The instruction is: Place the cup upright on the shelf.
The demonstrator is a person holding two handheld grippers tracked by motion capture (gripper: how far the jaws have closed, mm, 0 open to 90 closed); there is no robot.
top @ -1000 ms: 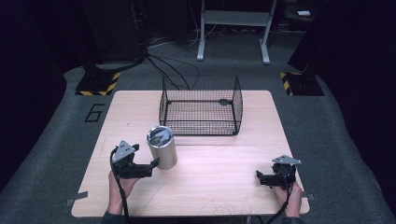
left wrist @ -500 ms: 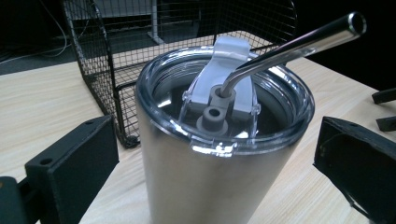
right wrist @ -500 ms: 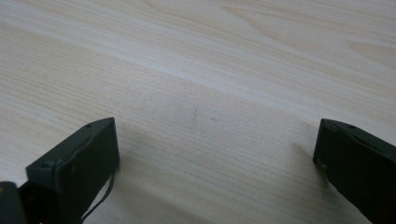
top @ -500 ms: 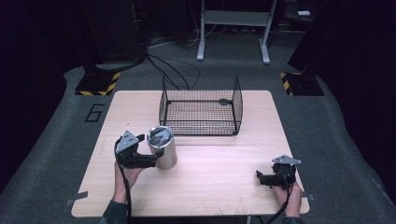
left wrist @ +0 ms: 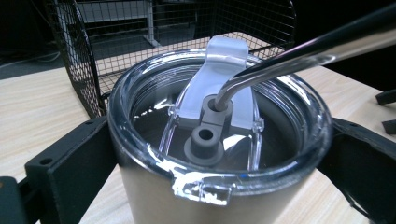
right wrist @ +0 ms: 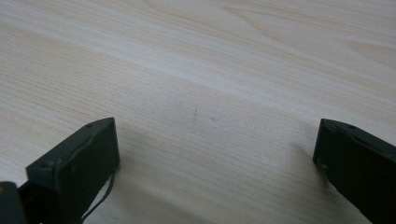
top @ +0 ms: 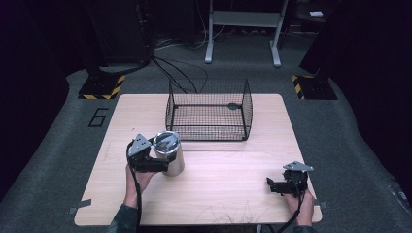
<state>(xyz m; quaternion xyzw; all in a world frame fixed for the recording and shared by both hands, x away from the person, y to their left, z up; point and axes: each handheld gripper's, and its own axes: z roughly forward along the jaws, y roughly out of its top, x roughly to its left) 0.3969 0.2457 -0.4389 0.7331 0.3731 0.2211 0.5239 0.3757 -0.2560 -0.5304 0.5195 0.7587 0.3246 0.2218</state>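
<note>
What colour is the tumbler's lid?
Clear, see-through plastic; the lid on the tumbler shows best in the left gripper view.

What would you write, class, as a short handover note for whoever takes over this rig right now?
Left hand-held gripper: jaws either side of the steel tumbler, apparently shut on it, near the table's left front.
Tumbler: upright, clear lid on, metal straw through it.
Right hand-held gripper: open, holds nothing, low over the table's right front.
Wire basket: at the back, no tumbler inside.
Done: tumbler gripped.
Left: probably moving it into the basket.
</note>
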